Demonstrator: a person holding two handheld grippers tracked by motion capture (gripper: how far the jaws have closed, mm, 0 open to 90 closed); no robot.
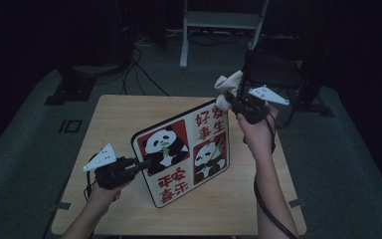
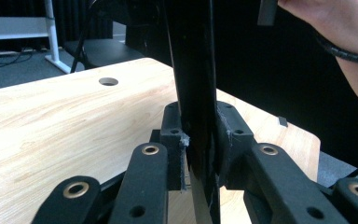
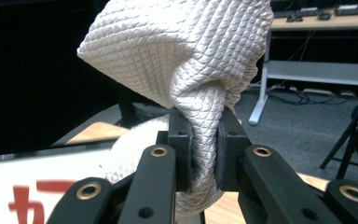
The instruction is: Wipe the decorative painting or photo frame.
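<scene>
Item 1, panda board: a flat printed panel with 2 panda pictures and red characters, standing tilted on its near edge on the wooden table, printed face toward me. Item 2, my left gripper: jaws closed on the board's left edge; in the left gripper view the dark panel rises straight up between the 2 pads, pinched tight. I judge this grip props the board upright so its face is presented for wiping. Item 3, my right gripper: raised at the board's far right corner, jaws clamped on a bunched white cloth; the right gripper view shows the quilted fabric squeezed between the pads and ballooning above them, with the board's white face and red print low on the left. The cloth sits at or just beside the top corner; I cannot tell whether it touches. Judged step: wiping the board, 1 arm steadying, 1 arm cleaning. Background: chair beyond the table's far right.
</scene>
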